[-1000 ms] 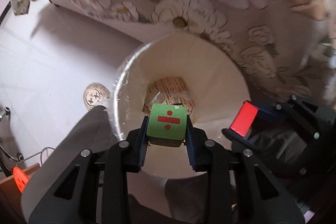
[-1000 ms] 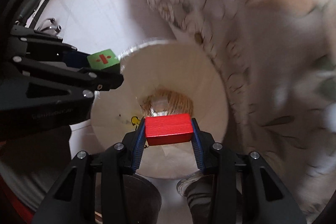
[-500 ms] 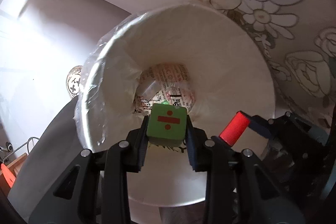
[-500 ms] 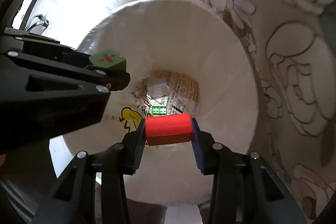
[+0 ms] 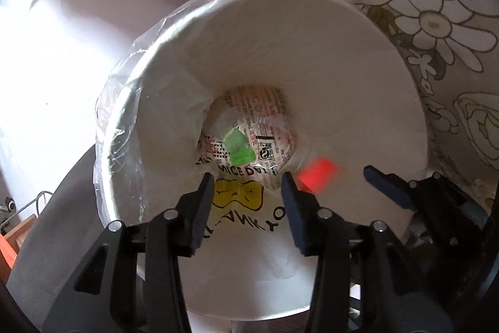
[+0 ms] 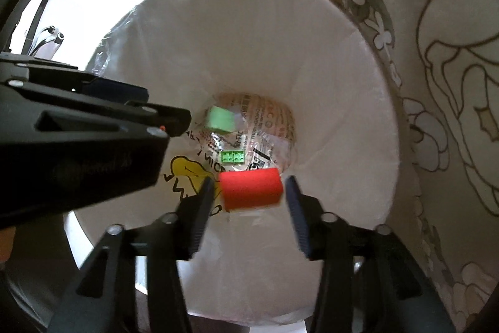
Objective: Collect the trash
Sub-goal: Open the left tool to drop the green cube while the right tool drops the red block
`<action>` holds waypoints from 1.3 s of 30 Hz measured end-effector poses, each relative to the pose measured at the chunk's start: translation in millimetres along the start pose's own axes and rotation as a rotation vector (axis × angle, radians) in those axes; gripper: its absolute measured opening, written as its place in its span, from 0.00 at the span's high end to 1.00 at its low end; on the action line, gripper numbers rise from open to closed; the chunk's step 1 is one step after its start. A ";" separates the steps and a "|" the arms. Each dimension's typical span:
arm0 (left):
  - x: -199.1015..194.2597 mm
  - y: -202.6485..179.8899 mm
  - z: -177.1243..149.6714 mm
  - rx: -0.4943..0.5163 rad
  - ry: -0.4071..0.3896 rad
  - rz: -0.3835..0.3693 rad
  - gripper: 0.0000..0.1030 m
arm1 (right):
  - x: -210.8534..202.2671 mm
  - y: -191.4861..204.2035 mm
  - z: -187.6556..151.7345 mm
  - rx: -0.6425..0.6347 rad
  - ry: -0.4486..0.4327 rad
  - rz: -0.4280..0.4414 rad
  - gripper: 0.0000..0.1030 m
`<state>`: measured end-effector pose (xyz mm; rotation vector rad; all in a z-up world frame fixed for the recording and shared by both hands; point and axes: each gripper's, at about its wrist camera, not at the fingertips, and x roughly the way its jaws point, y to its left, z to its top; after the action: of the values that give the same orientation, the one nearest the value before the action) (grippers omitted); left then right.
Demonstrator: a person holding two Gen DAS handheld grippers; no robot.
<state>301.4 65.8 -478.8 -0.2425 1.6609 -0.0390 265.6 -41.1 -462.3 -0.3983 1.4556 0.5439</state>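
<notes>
Left wrist: left gripper (image 5: pixel 248 186) opening, nothing between its jaws; green block (image 5: pixel 238 147) blurred, deep in the bin (image 5: pixel 389 58).
Right wrist: right gripper (image 6: pixel 249 192) opening, pads clear of the red block (image 6: pixel 250 189), above the bin's (image 6: pixel 358 58) mouth.
Doing it well: keep both over the mouth till blocks land.
Only right view: small green connector (image 6: pixel 232 157), sharp.

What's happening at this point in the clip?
A person holds two grippers over a white, bag-lined trash bin, dropping toy blocks into it. The left gripper is opening with nothing between its fingers; the green block is blurred, down near the wrappers at the bottom. The right gripper is opening too, and the red block sits between its fingers, seemingly just freed. A small green connector already lies inside.
</notes>
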 end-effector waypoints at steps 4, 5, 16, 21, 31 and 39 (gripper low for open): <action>-2.5 -0.7 -0.6 0.009 -0.007 0.004 0.56 | -4.5 -0.1 0.2 -0.002 -0.015 0.007 0.48; -3.4 -1.5 -1.0 0.008 -0.005 0.002 0.56 | -3.6 -0.5 0.1 -0.002 -0.015 0.007 0.48; -3.7 -1.5 -1.2 0.012 -0.007 0.014 0.56 | -16.8 1.9 0.4 -0.004 -0.023 -0.005 0.48; -5.7 1.0 -1.5 0.006 -0.016 0.019 0.56 | -19.3 4.0 1.4 -0.003 -0.027 -0.010 0.48; -41.1 0.0 -11.7 0.019 -0.091 0.056 0.56 | -56.6 11.6 -4.4 -0.009 -0.093 -0.027 0.48; -96.2 2.8 -41.2 0.047 -0.192 0.089 0.56 | -110.1 28.1 -24.5 -0.047 -0.185 -0.037 0.48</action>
<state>268.5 81.1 -380.6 -0.1324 1.4764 0.0121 226.1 -43.7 -353.0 -0.4007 1.2575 0.5714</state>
